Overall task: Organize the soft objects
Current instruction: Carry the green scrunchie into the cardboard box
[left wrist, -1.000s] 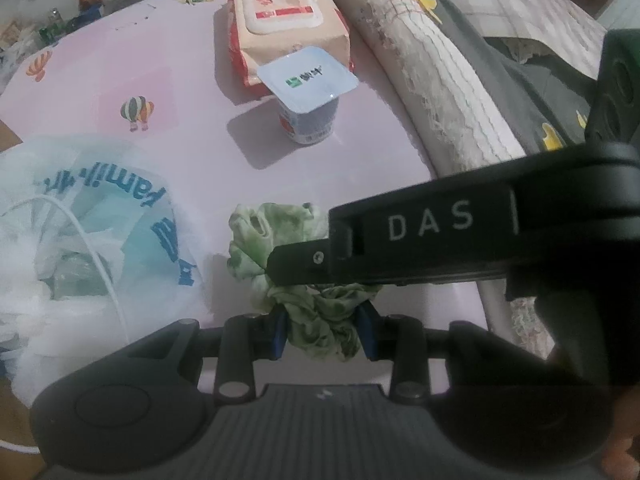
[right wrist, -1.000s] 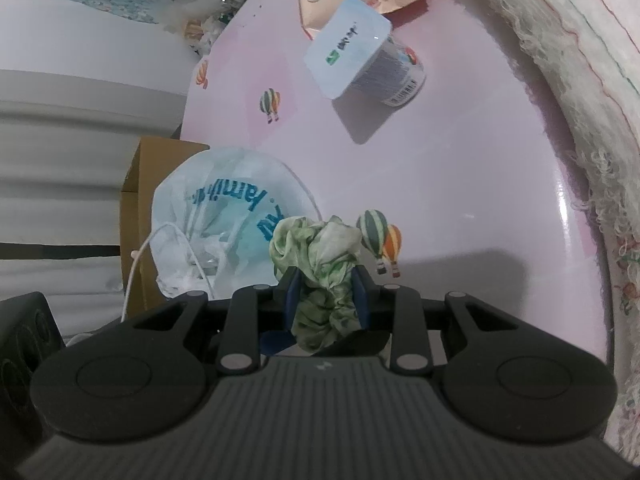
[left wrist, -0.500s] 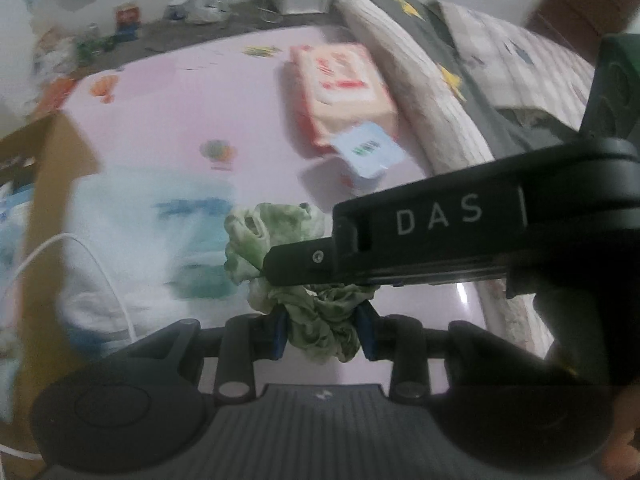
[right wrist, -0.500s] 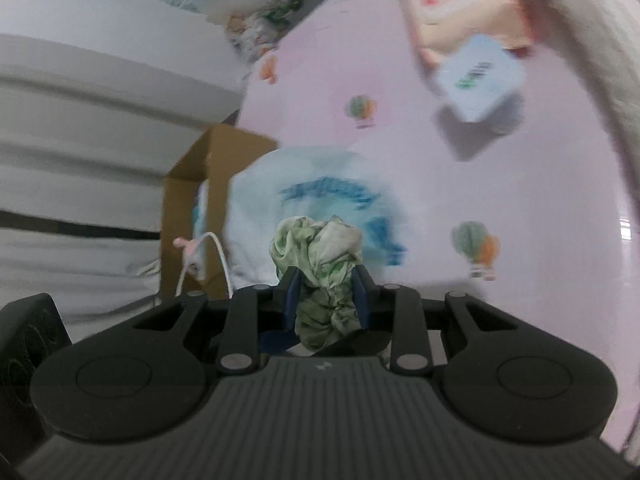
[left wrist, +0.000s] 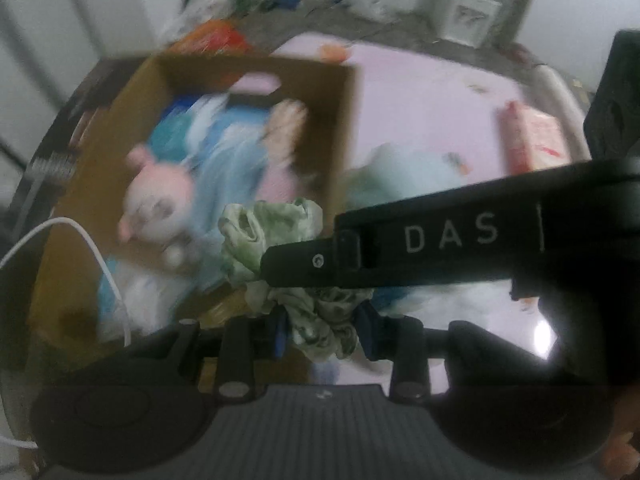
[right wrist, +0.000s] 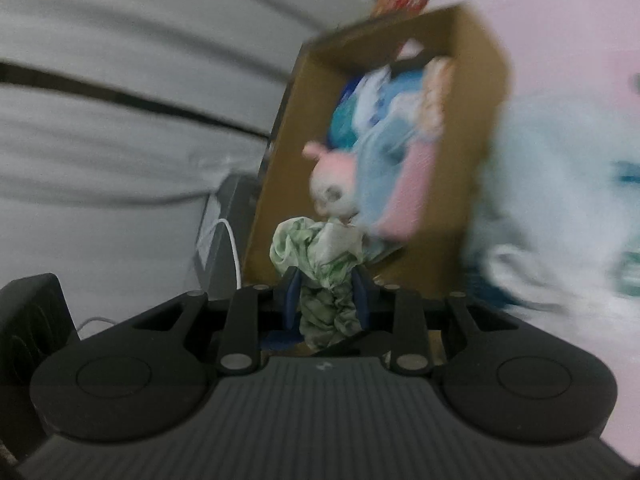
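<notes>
We're over the box [left wrist: 120,128] now, and the picture is blurred. Far left in the left wrist view, a white cable [left wrist: 100,264] loops past the box's near corner. Inside the box sits a pink plush [left wrist: 158,200], face up against a heap of blue cloth [left wrist: 228,148]. Just right of it, in front of the lens, we have the green cloth [left wrist: 276,236], bunched and crumpled. Our left hand-held gripper [left wrist: 320,334] is closed narrow on its lower end, blue pads pressing the fabric from both sides. Crossing over the cloth from the right comes the black body of our right hand-held gripper [left wrist: 440,240], its lettered side turned to us. Beyond the box's right wall lies the pink surface [left wrist: 420,92], with a pale plastic bag [left wrist: 408,168] on it and a red-and-white pack [left wrist: 536,140] further right.

From the right wrist view: a light grey wall on the left, then the cable [right wrist: 232,248], then the box [right wrist: 280,184] seen tilted, with the plush [right wrist: 334,184] and blue cloth [right wrist: 384,136] inside. The green cloth [right wrist: 320,264] is pinched between this hand-held gripper's [right wrist: 327,298] narrow jaws too, its loose top puffing out in front of the box's near edge. So both grippers hold the same cloth, in the air by the box. The bag [right wrist: 560,200] smears across the right side.
</notes>
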Demonstrator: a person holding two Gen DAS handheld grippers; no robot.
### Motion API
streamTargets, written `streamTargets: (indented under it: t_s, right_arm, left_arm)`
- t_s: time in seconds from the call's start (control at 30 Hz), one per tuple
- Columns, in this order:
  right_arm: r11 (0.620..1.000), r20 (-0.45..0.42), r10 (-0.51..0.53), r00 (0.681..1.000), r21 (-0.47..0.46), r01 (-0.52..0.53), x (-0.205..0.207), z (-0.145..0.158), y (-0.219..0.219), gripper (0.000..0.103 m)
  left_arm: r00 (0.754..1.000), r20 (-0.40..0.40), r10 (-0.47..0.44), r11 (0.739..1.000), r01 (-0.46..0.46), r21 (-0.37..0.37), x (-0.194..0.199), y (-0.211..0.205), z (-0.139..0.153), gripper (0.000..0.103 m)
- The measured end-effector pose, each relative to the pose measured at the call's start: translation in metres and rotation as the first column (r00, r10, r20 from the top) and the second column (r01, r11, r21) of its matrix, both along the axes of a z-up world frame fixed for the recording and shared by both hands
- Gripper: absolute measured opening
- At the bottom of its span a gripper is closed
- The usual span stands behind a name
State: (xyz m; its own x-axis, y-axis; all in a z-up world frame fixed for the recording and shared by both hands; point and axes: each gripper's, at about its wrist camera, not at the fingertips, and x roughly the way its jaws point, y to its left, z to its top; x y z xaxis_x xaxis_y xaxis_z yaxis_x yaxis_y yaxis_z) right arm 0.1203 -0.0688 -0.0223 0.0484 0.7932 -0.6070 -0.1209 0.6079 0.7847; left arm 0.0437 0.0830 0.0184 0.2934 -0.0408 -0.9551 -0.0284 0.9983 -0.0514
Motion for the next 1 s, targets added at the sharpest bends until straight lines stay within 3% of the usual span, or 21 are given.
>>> streamTargets:
  t_s: [0.1,0.2,0.3,0.53,0.73,0.9,1.0]
  right_arm:
    - [0.993,-0.006,0.087,0.996,-0.074,-0.087,0.0,-0.01,0.046,0.029]
    - [0.964,-0.003,0.165,0.986,-0.208,-0.162,-0.004,-0.02,0.078,0.03]
    - [0.929,-0.017,0.211,0.977,-0.308,-0.206,-0.009,-0.025,0.091,0.032]
    - [0.885,-0.046,0.248,0.968,-0.395,-0.246,-0.011,-0.031,0.099,0.037]
    - [0.864,-0.008,0.263,0.965,-0.443,-0.239,-0.008,-0.024,0.113,0.037]
    - [0.865,0.006,0.272,0.962,-0.44,-0.242,-0.001,-0.026,0.128,0.035]
    - [0.861,-0.021,0.285,0.958,-0.434,-0.266,0.004,-0.038,0.142,0.033]
  left_arm:
    - [0.997,-0.07,0.028,0.999,-0.031,-0.04,-0.004,0.03,-0.02,0.04]
    - [0.99,-0.135,0.039,0.995,-0.051,-0.081,-0.01,0.048,-0.041,0.047]
    - [0.986,-0.16,0.041,0.992,-0.059,-0.11,-0.019,0.062,-0.054,0.052]
    - [0.986,-0.161,0.036,0.99,-0.058,-0.132,-0.032,0.087,-0.059,0.053]
    - [0.993,-0.111,0.046,0.994,-0.057,-0.098,-0.028,0.101,-0.057,0.053]
    - [0.998,-0.047,0.046,0.999,-0.045,0.022,-0.028,0.113,-0.05,0.052]
    - [0.998,-0.03,0.051,0.997,-0.049,0.053,-0.031,0.125,-0.047,0.052]
